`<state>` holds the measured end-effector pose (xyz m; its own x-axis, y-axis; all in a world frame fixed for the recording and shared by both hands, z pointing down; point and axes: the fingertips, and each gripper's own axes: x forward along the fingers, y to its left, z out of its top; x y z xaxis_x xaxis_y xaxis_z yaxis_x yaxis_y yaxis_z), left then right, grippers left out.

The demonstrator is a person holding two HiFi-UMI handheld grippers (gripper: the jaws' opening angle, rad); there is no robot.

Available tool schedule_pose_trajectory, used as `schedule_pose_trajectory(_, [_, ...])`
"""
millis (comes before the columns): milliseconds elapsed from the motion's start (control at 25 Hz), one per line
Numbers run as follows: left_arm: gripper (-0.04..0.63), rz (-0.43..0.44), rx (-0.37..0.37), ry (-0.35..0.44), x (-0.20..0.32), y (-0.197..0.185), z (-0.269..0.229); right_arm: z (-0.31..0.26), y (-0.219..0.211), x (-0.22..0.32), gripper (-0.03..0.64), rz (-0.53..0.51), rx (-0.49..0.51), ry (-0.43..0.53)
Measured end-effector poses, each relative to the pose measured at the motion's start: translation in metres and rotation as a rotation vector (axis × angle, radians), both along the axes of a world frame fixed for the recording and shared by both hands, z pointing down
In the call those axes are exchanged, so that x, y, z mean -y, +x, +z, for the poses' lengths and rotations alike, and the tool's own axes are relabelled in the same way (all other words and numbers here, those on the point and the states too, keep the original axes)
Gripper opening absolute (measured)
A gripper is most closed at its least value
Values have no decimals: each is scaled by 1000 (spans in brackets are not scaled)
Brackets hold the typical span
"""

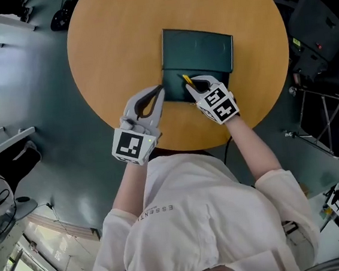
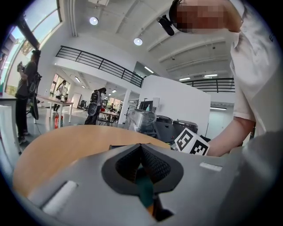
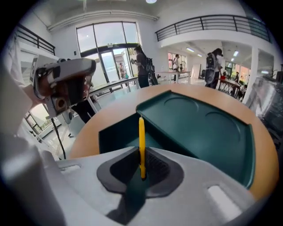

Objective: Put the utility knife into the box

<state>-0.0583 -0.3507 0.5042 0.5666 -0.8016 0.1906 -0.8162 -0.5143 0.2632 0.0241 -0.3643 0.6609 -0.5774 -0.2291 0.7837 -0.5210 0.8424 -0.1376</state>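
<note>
A dark green box (image 1: pixel 178 92) sits on the round wooden table (image 1: pixel 113 53), its lid (image 1: pixel 197 51) folded open behind it. My right gripper (image 1: pixel 191 86) is shut on a yellow utility knife (image 1: pixel 186 80) and hovers over the box's front right part. In the right gripper view the knife (image 3: pixel 141 137) stands edge-on between the pads, pointing over the open box (image 3: pixel 114 137) and its lid (image 3: pixel 199 128). My left gripper (image 1: pixel 161 90) is shut with nothing between its tips, at the box's front left corner. Its pads (image 2: pixel 152 163) meet in the left gripper view.
The table's front edge (image 1: pixel 183 148) runs just behind both grippers. Black stands and equipment (image 1: pixel 321 56) crowd the floor to the right. People (image 3: pixel 143 66) and other tables show far off. The right gripper's marker cube (image 2: pixel 192 143) lies to the right of the left jaws.
</note>
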Motion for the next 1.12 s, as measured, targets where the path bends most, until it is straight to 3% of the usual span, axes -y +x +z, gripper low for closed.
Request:
schedule_pose_trajectory(280, [6,-36,-8,12,7,-8,3,32,-1,0,34,-1,-93,-74])
schedule_pose_trajectory(520, [6,-19,-8,0,-1,-3,9,39,0,2,42,19,-107,-50])
schedule_pose_trajectory(680, [6,-24,-12,5,-7,-6,10,14,-5,11,138,85,-4,12])
schedule_pose_trajectory(840, [6,-14,-37,13,-9,2,0,-32,-6,11,138,148,143,57])
schedule_pose_trajectory(1000, [6,1,-43,69,-10,11,-20,-90,5,10,135,230,262,205])
schedule_pose_trajectory(1120, [6,6,-41,116,-18,18,-39,-140,20,6,56,308,351,342])
